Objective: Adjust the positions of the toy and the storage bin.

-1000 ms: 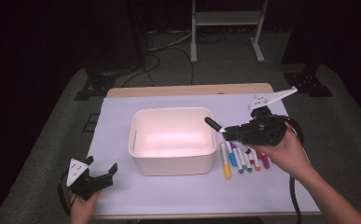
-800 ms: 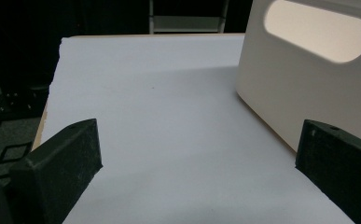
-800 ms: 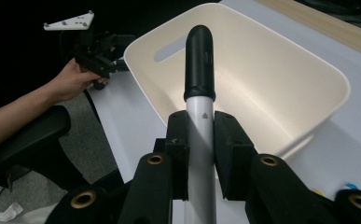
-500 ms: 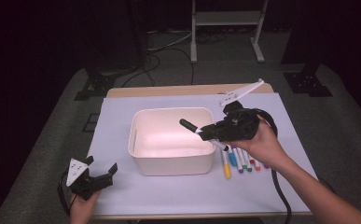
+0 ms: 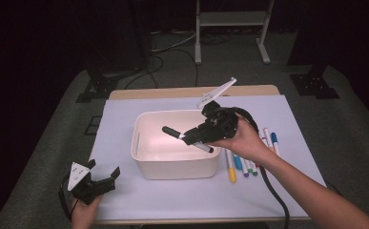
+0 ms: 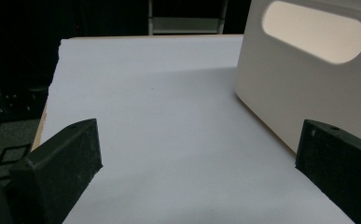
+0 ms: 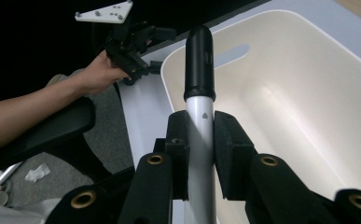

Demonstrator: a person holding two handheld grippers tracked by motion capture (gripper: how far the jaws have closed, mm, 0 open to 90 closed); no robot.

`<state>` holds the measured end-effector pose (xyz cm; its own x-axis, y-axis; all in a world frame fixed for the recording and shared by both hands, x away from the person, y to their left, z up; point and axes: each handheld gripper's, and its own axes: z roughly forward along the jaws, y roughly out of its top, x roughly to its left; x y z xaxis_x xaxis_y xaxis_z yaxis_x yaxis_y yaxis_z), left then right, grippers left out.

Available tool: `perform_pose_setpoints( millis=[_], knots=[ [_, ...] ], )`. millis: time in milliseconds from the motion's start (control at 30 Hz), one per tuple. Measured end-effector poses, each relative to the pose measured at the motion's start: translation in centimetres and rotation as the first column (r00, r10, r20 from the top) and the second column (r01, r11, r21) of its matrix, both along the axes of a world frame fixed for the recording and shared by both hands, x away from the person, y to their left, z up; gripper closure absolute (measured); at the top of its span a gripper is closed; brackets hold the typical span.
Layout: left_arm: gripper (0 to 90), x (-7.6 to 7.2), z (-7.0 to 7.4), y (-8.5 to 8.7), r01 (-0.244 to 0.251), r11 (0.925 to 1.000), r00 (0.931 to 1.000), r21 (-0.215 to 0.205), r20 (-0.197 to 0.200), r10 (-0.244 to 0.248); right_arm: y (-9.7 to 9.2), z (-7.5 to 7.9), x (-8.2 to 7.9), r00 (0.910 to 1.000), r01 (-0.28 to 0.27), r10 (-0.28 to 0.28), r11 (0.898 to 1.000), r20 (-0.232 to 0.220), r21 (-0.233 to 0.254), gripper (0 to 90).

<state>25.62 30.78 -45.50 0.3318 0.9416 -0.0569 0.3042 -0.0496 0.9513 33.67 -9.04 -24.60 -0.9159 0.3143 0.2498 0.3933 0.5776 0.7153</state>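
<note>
Black-capped marker (image 5: 187,139), clamped in the right tongs (image 5: 197,137), has been carried from the marker row (image 5: 249,160) at 3 o'clock to above the bin (image 5: 172,167); release is judged next. Left tongs (image 5: 101,179) rest open, empty, at 7 o'clock.

A white marker (image 7: 200,126) with a black cap sits over a cream bin (image 5: 144,155) on a pale lavender mat (image 5: 268,191), beside yellow, blue and purple markers (image 5: 241,164)
</note>
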Motion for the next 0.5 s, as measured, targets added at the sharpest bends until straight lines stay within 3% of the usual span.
perform_pose_setpoints(
  millis=[267, 500],
  knots=[
    [0.0, 0.0, 0.0, 0.0, 0.001, 1.0000, 1.0000, -0.001, 0.003, -0.001, 2.2, -1.2, 1.3, 0.9962, -0.085, 0.084, 0.995, -0.021, -0.043, 75.9],
    [0.0, 0.0, 0.0, 0.0, 0.001, 1.0000, 1.0000, -0.003, 0.002, -0.001, 3.1, -2.4, 2.7, 0.9868, -0.160, 0.157, 0.984, -0.040, -0.082, 75.9]
  ],
)
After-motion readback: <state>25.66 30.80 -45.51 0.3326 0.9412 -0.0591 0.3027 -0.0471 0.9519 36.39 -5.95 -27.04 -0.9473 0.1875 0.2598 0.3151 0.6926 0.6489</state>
